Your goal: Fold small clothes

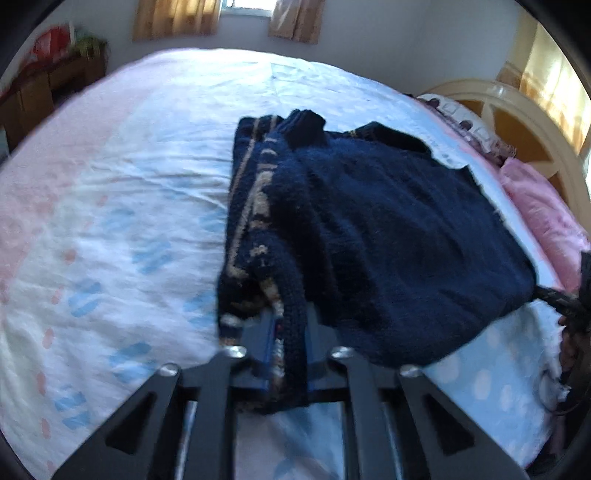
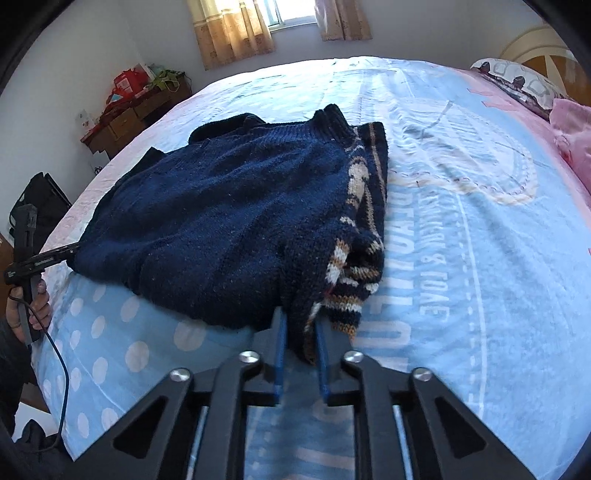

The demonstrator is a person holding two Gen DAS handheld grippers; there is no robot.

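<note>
The navy blue knitted sweater with a tan and cream patterned band (image 2: 229, 218) lay part-folded on the pale blue and pink printed bedsheet (image 2: 480, 258), its ribbed collar toward twelve o'clock and its hem toward me at six. In my right wrist view the patterned band ran down the sweater's three o'clock edge; in my left wrist view the same band sat at the nine o'clock side of the dark mass.

My right gripper (image 2: 300, 343) had its blue-padded jaws clamped together on the hem corner where plain navy knit met the striped band, at about six o'clock of the garment. A tuck of wool hung down between the two pads, and they pressed on it from both sides.

My left gripper (image 1: 286, 332) was likewise closed on the sweater, biting the patterned hem edge at its own six o'clock. The knit draped over and between the black fingers, hiding most of the pads, though a strip of blue showed beside the wool.

From the right view I saw the left gripper out at nine o'clock, its tip against the sweater's far hem corner, with the person's hand (image 2: 37, 306) around its handle and a dark cable trailing down.

Further out, a pink pillow (image 1: 546, 218) lay at three o'clock near the cream curved headboard (image 1: 517, 110). Tan curtains (image 2: 232, 33) framed the window at twelve, and a wooden dresser (image 2: 129, 118) with red clutter stood at ten.
</note>
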